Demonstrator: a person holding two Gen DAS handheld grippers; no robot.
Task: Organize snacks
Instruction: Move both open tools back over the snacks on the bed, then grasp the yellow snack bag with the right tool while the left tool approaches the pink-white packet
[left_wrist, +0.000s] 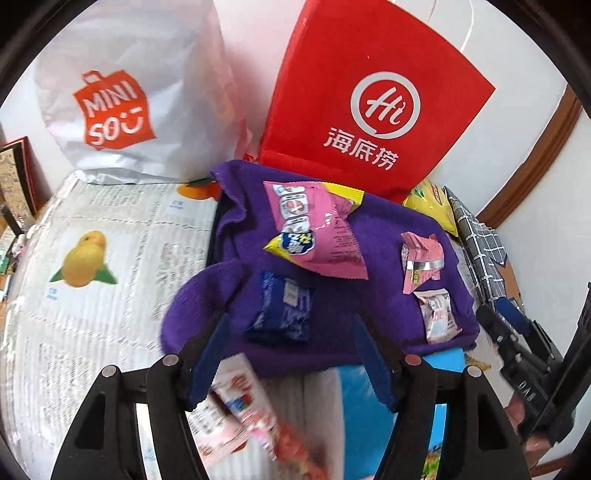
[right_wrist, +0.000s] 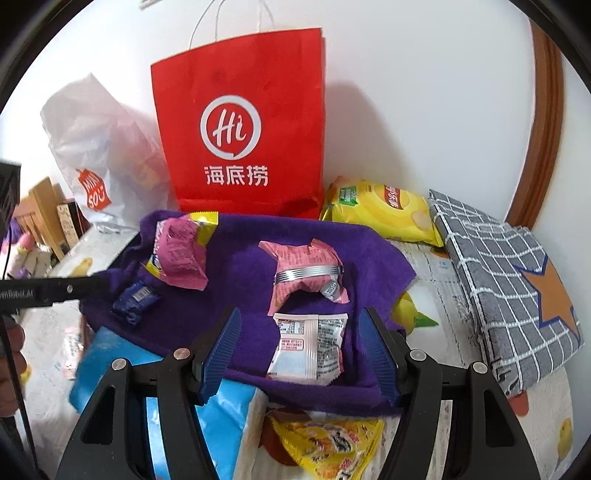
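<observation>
Surface: newspaper-covered table (left_wrist: 92, 221) against a white wall, with a purple cloth (right_wrist: 240, 266) spread at its middle.
Background: red paper bag (right_wrist: 240, 122) at 12 o'clock of the cloth; white plastic bag (left_wrist: 122, 92) at 10 o'clock; yellow chip bag (right_wrist: 384, 210) and grey checked cloth (right_wrist: 509, 280) at 2 o'clock.
Snacks on cloth: large pink packet (left_wrist: 314, 225) toward 11 o'clock, small blue packet (left_wrist: 282, 310) at 9 o'clock, crumpled pink packet (right_wrist: 306, 269) at centre, pale pink-white packet (right_wrist: 310, 343) at 6 o'clock.
Left gripper (left_wrist: 291, 354): jaws apart and empty, hovering just short of the blue packet, pads clear of it; a blurred pink-and-red wrapper (left_wrist: 255, 410) lies below them.
Right gripper (right_wrist: 301, 350): jaws apart, one on each side of the pale packet, neither pad pressing it.
Near edge: blue packet (right_wrist: 184, 413) and yellow packet (right_wrist: 328, 443) under the right gripper.
</observation>
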